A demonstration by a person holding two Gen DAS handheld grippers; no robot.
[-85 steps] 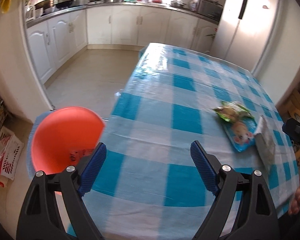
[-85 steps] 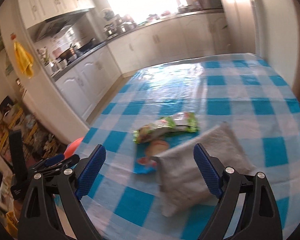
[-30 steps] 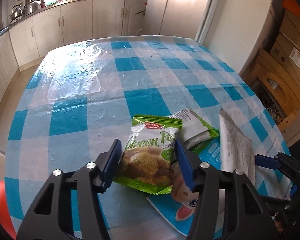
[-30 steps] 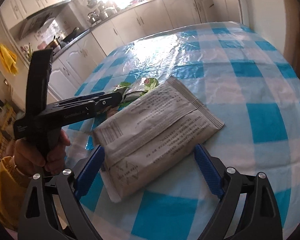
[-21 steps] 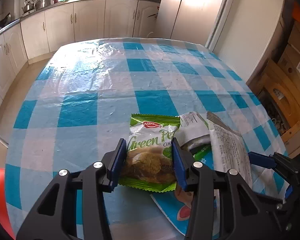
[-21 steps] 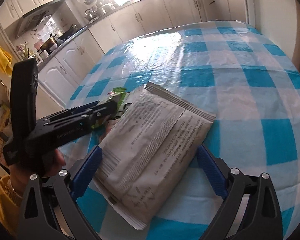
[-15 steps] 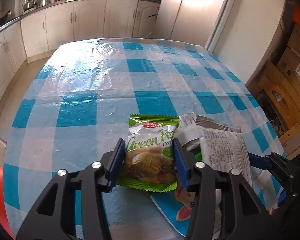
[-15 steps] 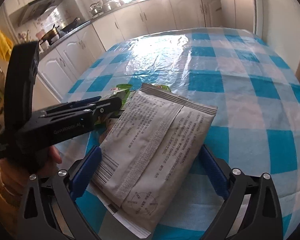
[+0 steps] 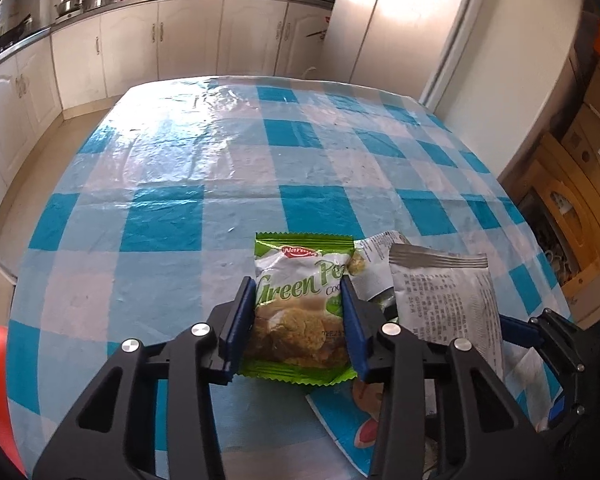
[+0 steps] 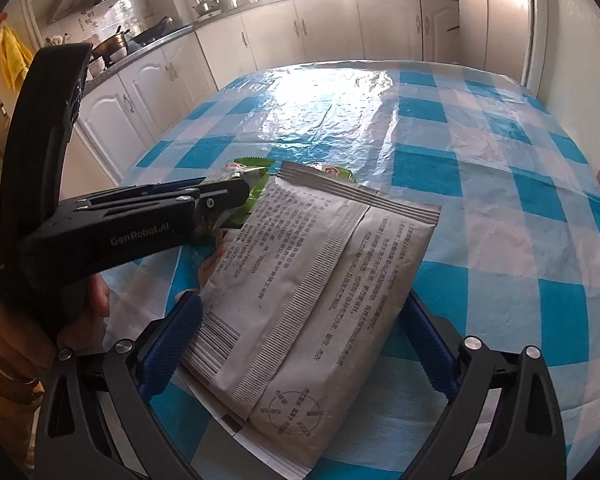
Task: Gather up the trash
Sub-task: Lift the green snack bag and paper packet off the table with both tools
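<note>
My left tool point(image 9: 300, 322) pinches the green snack bag point(image 9: 300, 316) low in the frame, my right tool point(image 10: 300, 340) is spread around the grey packet point(image 10: 308, 300), and either slippery bag could slide out.

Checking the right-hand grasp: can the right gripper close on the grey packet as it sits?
Probably yes. The right gripper already straddles the grey packet, a pad at each long edge, with nothing between. The left gripper is off to the side, closing on the green snack bag.
</note>
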